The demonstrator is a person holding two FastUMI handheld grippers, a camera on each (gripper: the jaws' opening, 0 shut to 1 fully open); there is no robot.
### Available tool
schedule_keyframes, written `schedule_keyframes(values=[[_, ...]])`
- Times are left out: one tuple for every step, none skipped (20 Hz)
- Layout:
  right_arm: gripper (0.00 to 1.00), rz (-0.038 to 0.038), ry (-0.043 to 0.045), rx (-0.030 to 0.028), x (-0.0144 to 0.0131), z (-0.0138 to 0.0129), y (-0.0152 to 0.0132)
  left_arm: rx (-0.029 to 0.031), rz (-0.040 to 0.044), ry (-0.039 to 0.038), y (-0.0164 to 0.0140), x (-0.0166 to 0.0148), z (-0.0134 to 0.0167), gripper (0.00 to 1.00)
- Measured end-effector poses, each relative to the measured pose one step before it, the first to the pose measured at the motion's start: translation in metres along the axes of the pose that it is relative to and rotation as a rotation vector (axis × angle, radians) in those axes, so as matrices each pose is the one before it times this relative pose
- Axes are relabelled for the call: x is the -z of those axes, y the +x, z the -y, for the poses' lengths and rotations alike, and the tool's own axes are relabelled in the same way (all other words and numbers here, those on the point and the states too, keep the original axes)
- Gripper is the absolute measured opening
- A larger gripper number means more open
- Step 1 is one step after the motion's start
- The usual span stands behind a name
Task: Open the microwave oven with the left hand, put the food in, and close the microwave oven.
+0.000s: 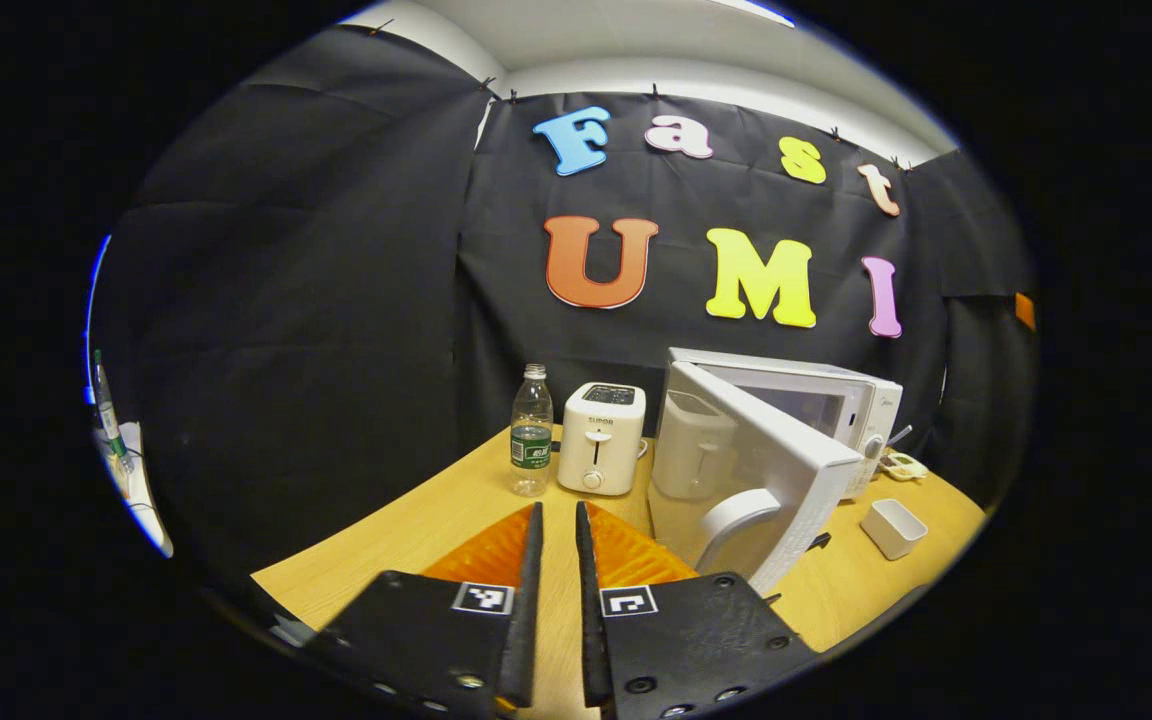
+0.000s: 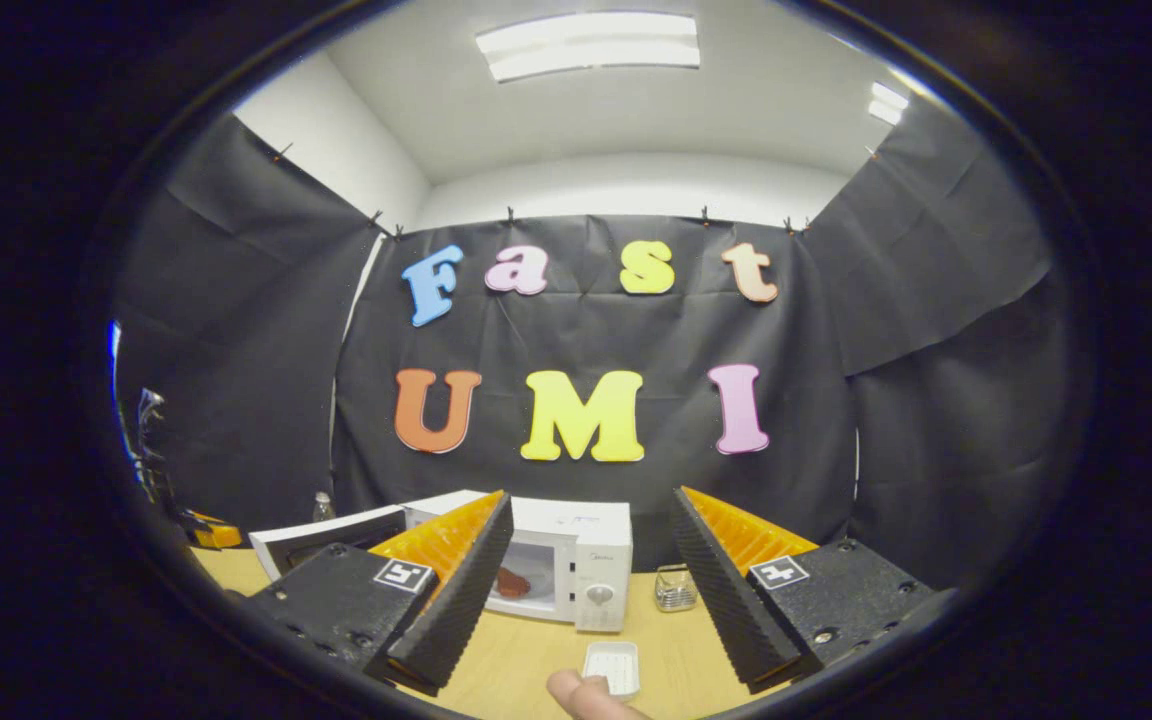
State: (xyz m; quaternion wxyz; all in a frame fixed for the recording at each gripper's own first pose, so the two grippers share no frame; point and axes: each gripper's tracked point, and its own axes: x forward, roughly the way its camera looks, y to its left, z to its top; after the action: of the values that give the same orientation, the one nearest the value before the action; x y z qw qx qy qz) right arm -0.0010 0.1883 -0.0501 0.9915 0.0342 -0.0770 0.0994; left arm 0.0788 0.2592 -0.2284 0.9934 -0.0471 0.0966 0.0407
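Black cloth is lining the booth walls behind a light wooden table (image 1: pixel 416 520). Reading the left gripper view from left to right: a clear water bottle (image 1: pixel 532 430) is standing upright near the back edge, and a white toaster (image 1: pixel 602 437) is sitting just beside it. Next, the white microwave oven (image 1: pixel 841 400) is standing with its door (image 1: pixel 748 470) swung wide open, the curved handle (image 1: pixel 736 512) facing the camera. A small white dish (image 1: pixel 893 527) is resting on the table to the right of the door. The left gripper (image 1: pixel 558 520) is hovering above the table, its fingers nearly together with a narrow gap between them and nothing gripped.

In the right gripper view, the open door is projecting at the left, and the food (image 2: pixel 513 582), a reddish-brown piece, is lying inside the oven cavity. A small ribbed metal object (image 2: pixel 675 588) is sitting on the table right of the oven. A white tray (image 2: pixel 611 666) is lying nearer the camera, with a fingertip (image 2: pixel 581 694) showing just beside it. The right gripper (image 2: pixel 591 540) is spread wide and carrying nothing.
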Motion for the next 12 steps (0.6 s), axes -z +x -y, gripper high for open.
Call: schedule_keyframes(values=[[0.90, 0.00938, -0.00955, 0.00161, -0.00721, 0.00585, -0.00731, 0.00198, 0.00042, 0.00953, 0.00844, 0.00403, 0.00001, 0.00], [0.90, 0.01737, -0.00743, 0.00278, -0.00767, 0.00404, -0.00701, 0.02643, -0.01645, 0.00370, 0.00313, 0.00608, 0.00724, 0.00], [0.90, 0.01473, -0.00932, 0.00082, -0.00556, 0.00305, -0.00593, 0.00953, 0.00039, 0.00949, 0.00364, 0.00308, 0.00537, 0.00], [0.89, 0.00869, -0.00777, 0.00039, -0.00380, 0.00398, -0.00663, 0.00721, -0.00199, 0.00827, 0.00370, 0.00102, 0.00233, 0.00], [0.90, 0.00686, -0.00197, -0.00058, -0.00225, 0.00206, -0.00625, 0.00190, -0.00548, 0.00495, 0.00384, 0.00282, 0.00143, 0.00], [0.90, 0.00113, 0.00222, 0.00199, -0.00243, 0.00384, -0.00613, 0.00532, -0.00526, -0.00245, 0.00226, 0.00228, 0.00229, 0.00], [0.90, -0.00746, 0.00668, 0.00475, 0.00100, 0.00517, -0.00567, 0.01379, -0.00213, -0.00748, -0.00048, 0.00146, 0.00537, 0.00], [0.92, -0.01470, 0.01151, 0.00432, 0.00116, 0.00492, -0.00545, 0.01083, 0.00067, -0.00231, -0.00080, 0.00058, 0.00632, 0.00], [1.00, -0.01171, 0.01481, 0.00307, 0.00092, 0.00469, -0.00564, 0.00806, 0.00036, 0.00707, -0.00031, 0.00101, 0.00411, 0.00], [0.94, -0.00862, 0.00741, 0.00723, -0.00018, 0.00553, -0.00519, 0.00797, -0.00355, 0.00715, -0.00077, 0.00186, 0.00423, 0.00], [0.94, -0.00854, 0.00065, 0.00933, 0.00086, 0.00717, -0.00322, 0.01066, -0.00492, 0.00569, 0.00010, 0.00227, 0.00621, 0.14], [0.94, -0.00436, -0.00047, 0.01140, 0.00050, 0.00778, -0.00617, 0.00830, 0.00110, 0.00507, -0.00152, -0.00003, 0.00685, 0.00]])
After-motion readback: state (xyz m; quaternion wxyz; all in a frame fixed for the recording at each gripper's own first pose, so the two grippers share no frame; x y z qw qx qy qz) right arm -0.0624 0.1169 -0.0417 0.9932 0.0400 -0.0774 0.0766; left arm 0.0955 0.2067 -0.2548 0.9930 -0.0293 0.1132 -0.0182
